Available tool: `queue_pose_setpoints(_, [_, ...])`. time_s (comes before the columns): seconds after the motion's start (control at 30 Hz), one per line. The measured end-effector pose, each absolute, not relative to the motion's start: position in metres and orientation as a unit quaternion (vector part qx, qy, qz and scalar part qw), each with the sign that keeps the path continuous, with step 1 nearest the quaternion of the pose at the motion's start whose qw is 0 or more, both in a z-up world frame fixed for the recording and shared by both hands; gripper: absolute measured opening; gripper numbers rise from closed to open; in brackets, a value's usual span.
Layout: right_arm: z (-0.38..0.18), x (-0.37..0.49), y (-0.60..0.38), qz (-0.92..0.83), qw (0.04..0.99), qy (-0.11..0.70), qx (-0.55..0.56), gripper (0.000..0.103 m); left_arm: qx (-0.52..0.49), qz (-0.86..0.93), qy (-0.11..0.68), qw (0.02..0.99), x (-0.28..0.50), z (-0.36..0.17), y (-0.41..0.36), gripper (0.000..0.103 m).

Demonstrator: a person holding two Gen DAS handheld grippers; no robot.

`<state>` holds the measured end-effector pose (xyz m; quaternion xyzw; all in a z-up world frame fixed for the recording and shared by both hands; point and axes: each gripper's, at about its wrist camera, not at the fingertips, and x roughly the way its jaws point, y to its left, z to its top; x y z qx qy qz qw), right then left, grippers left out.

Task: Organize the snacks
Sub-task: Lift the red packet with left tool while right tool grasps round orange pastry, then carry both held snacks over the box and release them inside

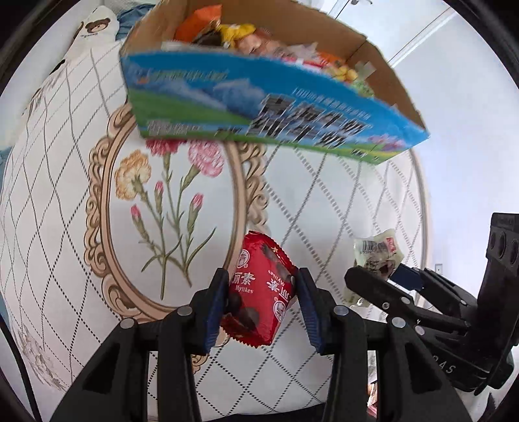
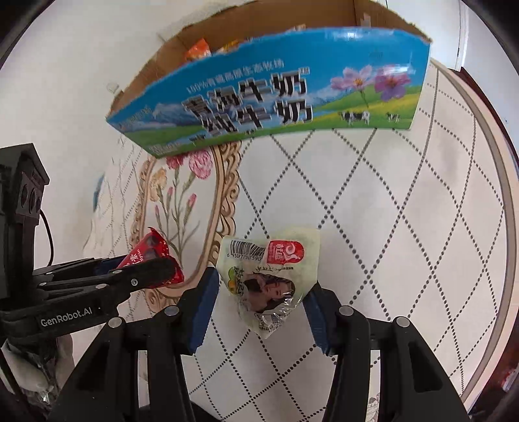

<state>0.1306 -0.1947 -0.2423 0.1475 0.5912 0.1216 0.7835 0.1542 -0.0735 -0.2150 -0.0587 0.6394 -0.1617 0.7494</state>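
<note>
Left gripper (image 1: 261, 292) clamps the red packet (image 1: 259, 289), right gripper (image 2: 261, 292) the pale packet (image 2: 269, 276); both look light, crinkly, best pinched mid-body.

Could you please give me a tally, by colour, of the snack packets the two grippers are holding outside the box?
Red packet, in the left gripper: 1
Pale green packet, in the right gripper: 1
Total: 2
The packets already in the box are too blurred to count.

Looks like a home: round table under a white quilted floral-print tablecloth (image 2: 389, 227), bear-print cream cushion (image 1: 94, 26) far left.
</note>
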Motion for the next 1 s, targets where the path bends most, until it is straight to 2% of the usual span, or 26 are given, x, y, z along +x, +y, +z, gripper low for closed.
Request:
queue_pose_setpoints(0.23, [-0.153,0.178,-0.234,0.138,0.832,0.513,0.161,0.052,-0.031,-0.171,0.589,0.789,0.221,-0.143,-0.09,0.04])
queue_pose_setpoints(0.4, [-0.124,0.238,-0.245,0.127,0.857,0.482,0.131,0.051,0.009,-0.133,0.587,0.799,0.277,-0.136,-0.083,0.04])
queue_pose_setpoints(0.57, [-0.14,0.264,-0.241,0.155,0.835,0.512,0.129,0.054,0.001,-0.106,0.591,0.799,0.289,-0.148,-0.063,0.04])
queue_pose_setpoints(0.6, [-0.152,0.258,-0.234,0.163,0.827,0.524,0.124,0.058,-0.006,-0.109,0.593,0.798,0.281,-0.151,-0.06,0.04])
queue_pose_setpoints(0.63, [-0.162,0.252,-0.231,0.165,0.819,0.535,0.125,0.071,-0.009,-0.109,0.594,0.797,0.274,-0.156,-0.058,0.04])
queue_pose_setpoints(0.67, [-0.173,0.245,-0.23,0.168,0.811,0.545,0.132,0.074,-0.011,-0.108,0.593,0.798,0.265,-0.161,-0.055,0.04])
queue_pose_setpoints(0.8, [-0.232,0.221,-0.216,0.168,0.779,0.586,0.147,0.074,-0.021,-0.103,0.604,0.79,0.228,-0.184,-0.05,0.04])
queue_pose_setpoints(0.83, [-0.239,0.215,-0.215,0.167,0.776,0.59,0.145,0.073,-0.02,-0.104,0.608,0.787,0.222,-0.191,-0.051,0.04])
queue_pose_setpoints(0.97, [-0.275,0.212,-0.198,0.149,0.771,0.612,0.098,0.05,-0.02,-0.102,0.637,0.764,0.204,-0.222,-0.052,0.04])
queue_pose_setpoints(1.0, [-0.286,0.212,-0.193,0.142,0.766,0.623,0.076,0.047,-0.024,-0.102,0.642,0.76,0.202,-0.228,-0.051,0.04])
